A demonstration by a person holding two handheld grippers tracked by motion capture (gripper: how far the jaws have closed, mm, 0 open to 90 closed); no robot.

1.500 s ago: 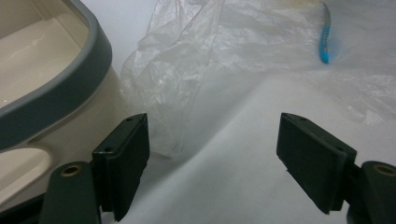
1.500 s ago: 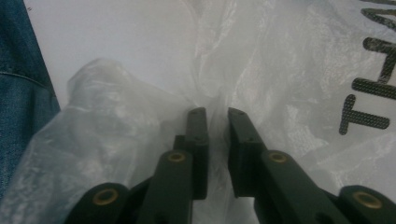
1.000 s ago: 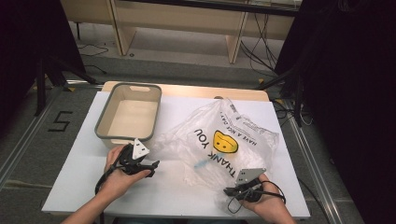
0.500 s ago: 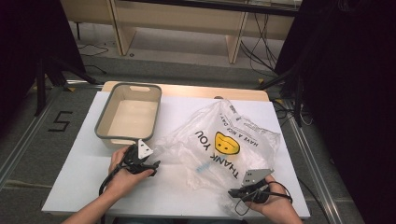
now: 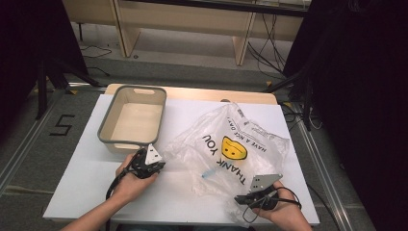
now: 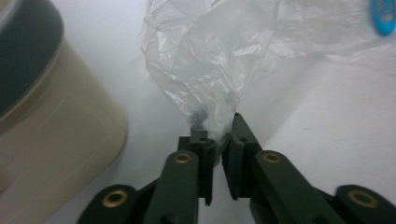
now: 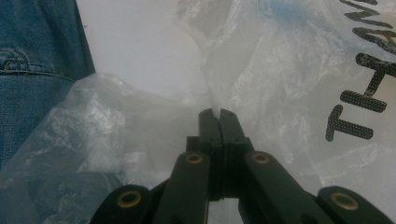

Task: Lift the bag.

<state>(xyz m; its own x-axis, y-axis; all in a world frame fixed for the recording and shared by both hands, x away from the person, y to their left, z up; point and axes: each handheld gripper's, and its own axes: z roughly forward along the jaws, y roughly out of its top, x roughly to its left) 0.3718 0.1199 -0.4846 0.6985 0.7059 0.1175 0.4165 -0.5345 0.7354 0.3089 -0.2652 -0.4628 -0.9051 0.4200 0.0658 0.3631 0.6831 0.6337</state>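
The left gripper (image 6: 215, 128) is pinching a gathered fold of the clear plastic bag (image 5: 231, 144) between its nearly closed jaws; the right gripper (image 7: 218, 113) is clamping another thin edge of the same bag, jaws pressed together. The bag is lying crumpled across the right half of the white table (image 5: 82, 187), printed side up, stretching between both grippers; a grey-rimmed beige tub (image 5: 132, 120) is sitting just beside the left gripper, on the table's left.
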